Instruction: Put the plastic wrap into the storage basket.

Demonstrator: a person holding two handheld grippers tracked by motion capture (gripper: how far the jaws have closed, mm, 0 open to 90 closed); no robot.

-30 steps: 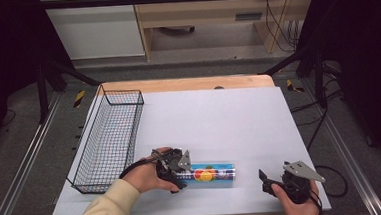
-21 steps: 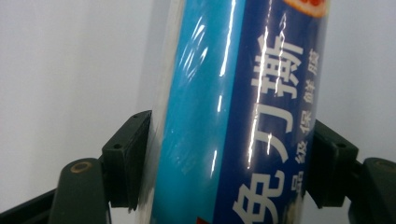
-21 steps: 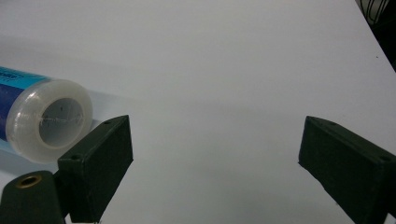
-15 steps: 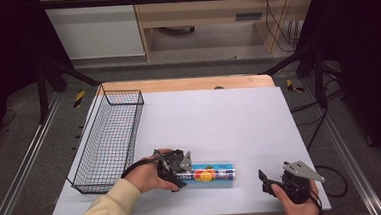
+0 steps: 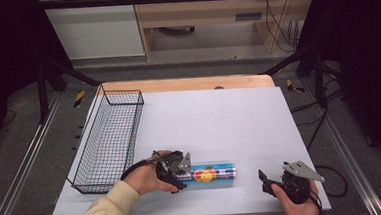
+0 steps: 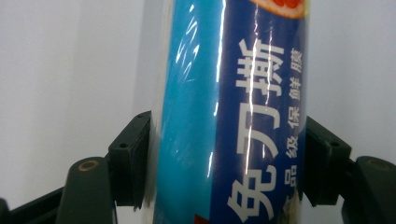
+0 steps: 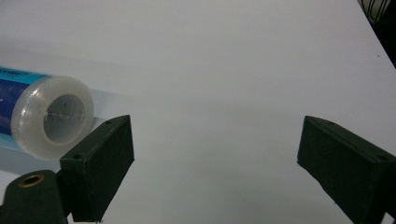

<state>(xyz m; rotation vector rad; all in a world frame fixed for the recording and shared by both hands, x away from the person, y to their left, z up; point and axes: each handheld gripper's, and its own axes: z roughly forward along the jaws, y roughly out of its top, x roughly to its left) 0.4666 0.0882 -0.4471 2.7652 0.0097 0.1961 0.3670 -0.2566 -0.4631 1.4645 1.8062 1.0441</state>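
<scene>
Item: roll of cling film (image 5: 210, 174), cylindrical, blue wrapper with white Chinese lettering and a fruit picture.
Position: lying on its side on the counter (image 5: 219, 120), near the front edge, its length running parallel to that edge.
Right end of roll: translucent white film wound on a hollow core, open end facing the right gripper view (image 7: 52, 116).
Left gripper (image 5: 176, 169): held in the person's left hand (image 5: 145, 176), at the left end of the roll, near the front-left corner of the counter.
Left fingers (image 6: 133, 158): one on each side of the roll, both pads flat against the wrapper, pinching it.
Right gripper (image 5: 283, 182): held in the person's right hand at the front-right corner of the counter, apart from the roll's right end.
Right fingers (image 7: 100, 165): spread wide, bare counter between them, nothing held.
Wire basket (image 5: 110, 137): black mesh, long and narrow, standing along the left edge of the counter, just left of the left hand.
Counter surface: pale sheet over a wooden top, a strip of wood showing along the far edge.
</scene>
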